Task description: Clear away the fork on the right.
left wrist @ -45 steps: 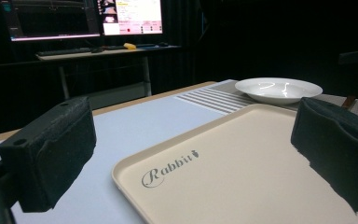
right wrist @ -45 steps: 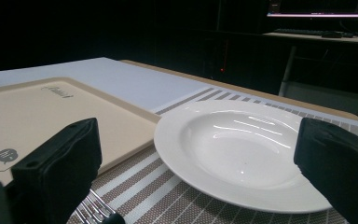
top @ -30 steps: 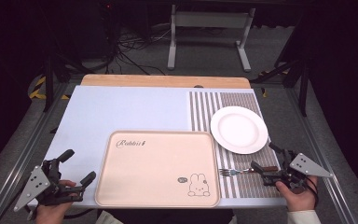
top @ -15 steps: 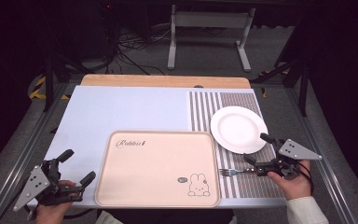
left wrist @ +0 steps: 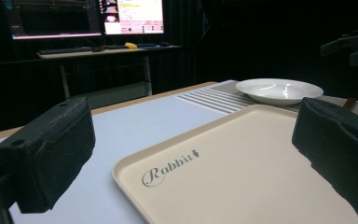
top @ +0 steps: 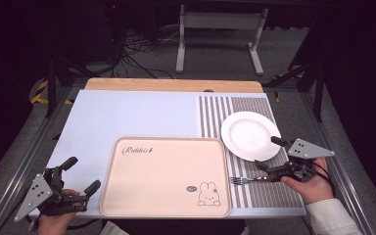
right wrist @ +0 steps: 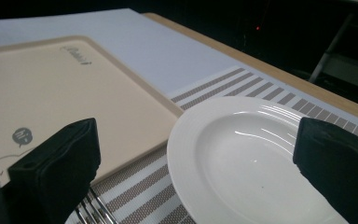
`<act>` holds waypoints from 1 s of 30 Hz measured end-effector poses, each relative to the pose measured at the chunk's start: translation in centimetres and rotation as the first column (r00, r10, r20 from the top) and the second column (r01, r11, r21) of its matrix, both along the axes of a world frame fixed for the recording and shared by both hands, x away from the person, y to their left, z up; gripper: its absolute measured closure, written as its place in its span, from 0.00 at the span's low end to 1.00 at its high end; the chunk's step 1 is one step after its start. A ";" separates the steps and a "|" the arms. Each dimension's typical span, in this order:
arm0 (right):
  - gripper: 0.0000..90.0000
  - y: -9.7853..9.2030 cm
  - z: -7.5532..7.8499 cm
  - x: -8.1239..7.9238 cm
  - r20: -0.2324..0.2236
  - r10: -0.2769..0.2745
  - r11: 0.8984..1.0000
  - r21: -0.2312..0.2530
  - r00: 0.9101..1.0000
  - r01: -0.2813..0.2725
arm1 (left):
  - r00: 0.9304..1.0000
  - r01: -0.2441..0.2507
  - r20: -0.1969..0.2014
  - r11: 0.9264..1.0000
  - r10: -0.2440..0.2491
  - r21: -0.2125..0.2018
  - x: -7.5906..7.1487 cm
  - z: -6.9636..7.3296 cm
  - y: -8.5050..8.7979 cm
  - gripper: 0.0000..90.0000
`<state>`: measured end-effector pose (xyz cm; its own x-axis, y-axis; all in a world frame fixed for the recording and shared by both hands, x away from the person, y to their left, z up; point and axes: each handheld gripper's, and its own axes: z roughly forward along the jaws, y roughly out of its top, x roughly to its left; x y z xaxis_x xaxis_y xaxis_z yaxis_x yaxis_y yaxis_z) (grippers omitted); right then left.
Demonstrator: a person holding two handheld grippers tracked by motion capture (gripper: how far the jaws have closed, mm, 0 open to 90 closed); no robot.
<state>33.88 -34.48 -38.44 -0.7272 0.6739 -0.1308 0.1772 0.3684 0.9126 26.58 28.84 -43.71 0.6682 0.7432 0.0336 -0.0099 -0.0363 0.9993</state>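
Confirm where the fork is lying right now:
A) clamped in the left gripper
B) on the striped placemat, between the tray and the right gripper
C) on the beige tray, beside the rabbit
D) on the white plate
B: in the high view the fork lies on the striped placemat, tines toward the beige tray; the open right gripper is at its handle end, near the empty white plate.
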 end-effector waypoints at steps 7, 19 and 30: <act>0.03 0.4 1.2 0.6 -0.097 0.058 0.981 -0.180 0.994 -0.074 | 1.000 0.004 0.002 1.000 -0.004 0.007 0.0 0.0 0.0 0.00; 0.07 0.9 2.2 1.7 -0.218 0.118 0.915 -0.356 0.969 -0.191 | 1.000 0.003 0.001 1.000 -0.003 0.005 0.0 0.1 0.0 0.00; 0.08 1.8 2.6 2.2 -0.290 0.150 0.842 -0.463 0.945 -0.276 | 1.000 0.003 0.000 1.000 -0.003 0.005 0.0 0.1 0.0 0.00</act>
<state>36.06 -32.72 -35.81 -0.8959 0.3911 -0.2107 0.2257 0.8092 0.5425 26.54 28.82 -43.66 0.6702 0.7412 0.0378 -0.0104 -0.0416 0.9991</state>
